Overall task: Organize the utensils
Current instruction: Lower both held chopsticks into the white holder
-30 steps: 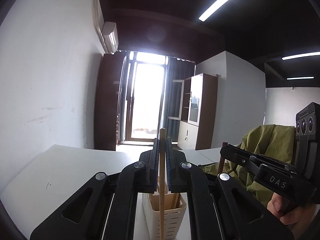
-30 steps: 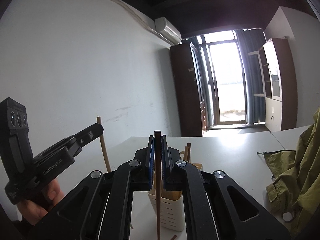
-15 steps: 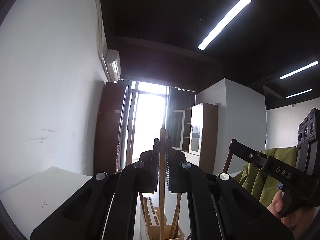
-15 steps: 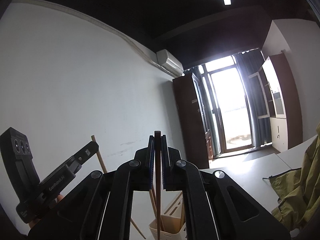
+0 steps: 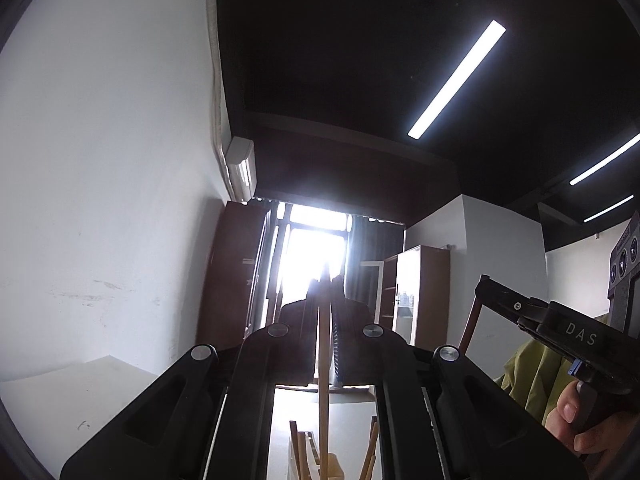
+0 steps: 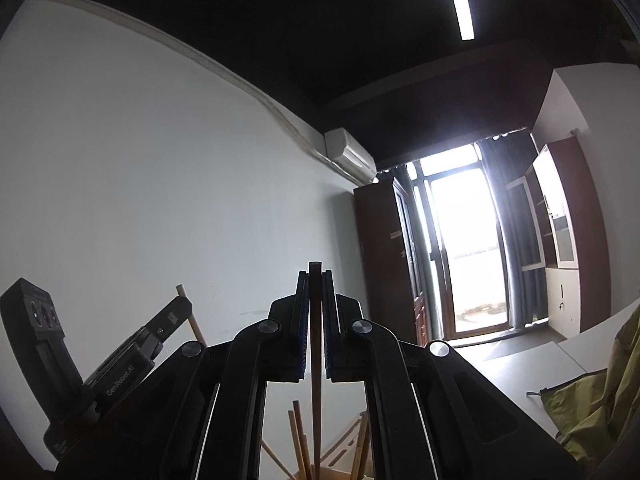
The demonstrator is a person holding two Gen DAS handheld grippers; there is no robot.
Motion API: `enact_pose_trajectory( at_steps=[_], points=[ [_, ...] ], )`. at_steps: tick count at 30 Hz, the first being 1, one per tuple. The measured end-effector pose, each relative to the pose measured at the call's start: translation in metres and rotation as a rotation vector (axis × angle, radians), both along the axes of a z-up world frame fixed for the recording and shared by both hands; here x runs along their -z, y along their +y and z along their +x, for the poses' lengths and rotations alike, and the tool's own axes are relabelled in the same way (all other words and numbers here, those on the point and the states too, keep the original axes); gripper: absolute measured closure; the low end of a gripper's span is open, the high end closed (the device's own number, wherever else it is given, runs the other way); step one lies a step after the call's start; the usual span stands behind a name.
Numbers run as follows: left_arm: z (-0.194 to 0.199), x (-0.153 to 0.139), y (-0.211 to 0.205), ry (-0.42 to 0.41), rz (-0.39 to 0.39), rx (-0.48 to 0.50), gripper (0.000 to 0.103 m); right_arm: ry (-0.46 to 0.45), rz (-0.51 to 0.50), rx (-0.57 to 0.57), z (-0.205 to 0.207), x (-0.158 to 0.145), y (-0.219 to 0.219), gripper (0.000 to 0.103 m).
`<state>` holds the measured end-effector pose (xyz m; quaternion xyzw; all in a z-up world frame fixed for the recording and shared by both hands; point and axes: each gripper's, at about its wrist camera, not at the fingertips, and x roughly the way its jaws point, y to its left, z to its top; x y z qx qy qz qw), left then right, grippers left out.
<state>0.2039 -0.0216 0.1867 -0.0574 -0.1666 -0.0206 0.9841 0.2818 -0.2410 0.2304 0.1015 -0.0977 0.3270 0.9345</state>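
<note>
A pale wooden stick [image 5: 323, 364] is pinched upright by the left gripper [image 5: 325, 292]; a dark chopstick [image 6: 315, 344] is clamped by the right gripper [image 6: 315, 280], other utensils [image 6: 298, 436] seen just below it.

An office-like room with bare white walls: linear ceiling lights [image 5: 456, 80] on a black ceiling at upper right, a wall air conditioner [image 6: 350, 152] near frame centre, wooden cabinets [image 5: 420, 292] flanking a bright glazed balcony door [image 6: 468, 248], and white tables [image 6: 524, 364] at lower right.
</note>
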Motion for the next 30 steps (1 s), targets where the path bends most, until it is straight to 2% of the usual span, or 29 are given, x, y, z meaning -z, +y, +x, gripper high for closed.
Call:
enact_pose_trajectory(
  at_steps=[4, 10, 15, 21, 30],
  points=[
    [0.016, 0.008, 0.000, 0.053, 0.012, 0.003, 0.097, 0.017, -0.063, 0.020, 0.010, 0.008, 0.014, 0.096],
    [0.031, 0.018, -0.003, 0.129, 0.026, -0.009, 0.097, 0.085, -0.096, 0.020, 0.026, 0.020, 0.018, 0.096],
    [0.053, 0.029, 0.002, 0.264, 0.001, -0.014, 0.097, 0.155, -0.113, 0.022, 0.040, 0.029, 0.018, 0.096],
    [0.061, 0.035, 0.009, 0.314, 0.003, -0.016, 0.097, 0.211, -0.136, 0.028, 0.047, 0.042, 0.019, 0.096],
    [0.072, 0.046, 0.016, 0.340, 0.007, -0.011, 0.097, 0.261, -0.174, 0.027, 0.051, 0.059, 0.030, 0.096]
  ],
)
